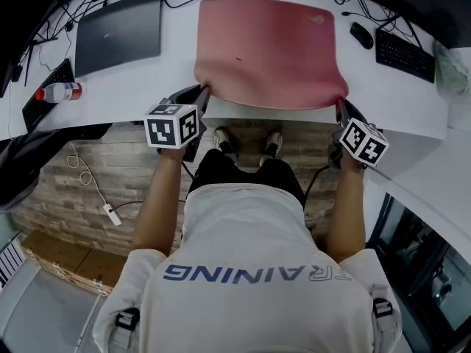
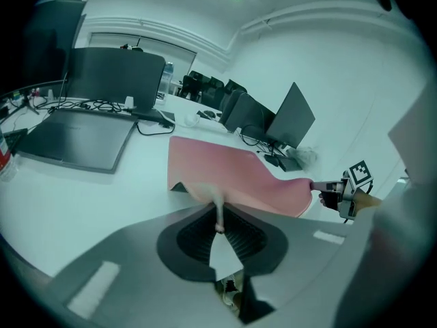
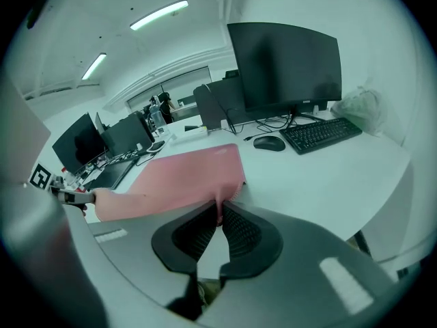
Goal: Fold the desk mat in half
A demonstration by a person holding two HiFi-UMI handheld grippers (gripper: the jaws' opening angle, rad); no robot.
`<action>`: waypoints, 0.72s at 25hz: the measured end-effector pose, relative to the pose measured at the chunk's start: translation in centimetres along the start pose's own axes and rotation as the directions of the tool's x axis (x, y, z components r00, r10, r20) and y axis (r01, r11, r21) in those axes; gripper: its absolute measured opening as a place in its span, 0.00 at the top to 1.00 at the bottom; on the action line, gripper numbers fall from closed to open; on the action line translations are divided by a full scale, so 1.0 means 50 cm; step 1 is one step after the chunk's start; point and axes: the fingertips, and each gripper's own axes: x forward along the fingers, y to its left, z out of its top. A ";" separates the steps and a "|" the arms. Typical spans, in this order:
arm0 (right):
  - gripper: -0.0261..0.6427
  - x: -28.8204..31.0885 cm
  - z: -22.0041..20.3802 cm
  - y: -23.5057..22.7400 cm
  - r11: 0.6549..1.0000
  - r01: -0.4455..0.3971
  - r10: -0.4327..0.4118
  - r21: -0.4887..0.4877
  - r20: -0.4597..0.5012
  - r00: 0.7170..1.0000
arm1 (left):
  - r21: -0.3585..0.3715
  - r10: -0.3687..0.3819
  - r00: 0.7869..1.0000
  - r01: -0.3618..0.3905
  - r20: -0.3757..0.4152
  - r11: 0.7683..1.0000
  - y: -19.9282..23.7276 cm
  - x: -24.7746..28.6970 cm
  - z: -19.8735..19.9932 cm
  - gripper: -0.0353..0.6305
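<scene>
From above the person's shoulders, the pink desk mat [image 1: 268, 46] is lying on the white desk [image 1: 176, 76] between a laptop [image 1: 118, 31] and a keyboard [image 1: 405, 54]. Its far edge is lying flat, while its near edge is standing off the desk at the front. The left gripper [image 1: 202, 94] is pinching the near left corner and the right gripper [image 1: 341, 107] the near right one.

Looking along the left gripper's jaws, they are sitting narrow, with a thin fold of mat clamped between the ribbed pads. The sheet is sagging in a curve across to the other gripper.

Along the right gripper's jaws it is the same picture: pads nearly together, gripping the mat's corner, with a mouse [image 3: 268, 143] lying just beyond the mat's far corner.

To my eye the fold is only beginning. Both corners should be travelling level and together towards the far edge, with the span between them held taut. They should be landing square on the far corners, clear of the mouse.
</scene>
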 end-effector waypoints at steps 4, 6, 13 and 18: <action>0.89 -0.003 0.037 0.010 0.999 0.030 -0.029 -0.027 0.047 0.998 | 0.038 -0.014 1.000 0.013 0.026 0.999 -0.009 -0.003 0.032 0.90; 0.89 -0.001 0.057 0.013 0.999 0.041 -0.039 -0.034 0.070 0.997 | 0.048 -0.019 0.999 0.017 0.039 0.999 -0.012 -0.004 0.048 0.89; 0.89 0.029 0.104 0.016 0.999 0.012 -0.008 -0.045 0.089 0.996 | 0.033 0.002 0.998 -0.004 0.070 0.999 -0.008 0.010 0.102 0.89; 0.89 0.067 0.152 0.018 0.997 -0.043 0.049 -0.063 0.083 0.995 | 0.006 0.047 0.995 -0.048 0.083 0.999 -0.002 0.036 0.145 0.89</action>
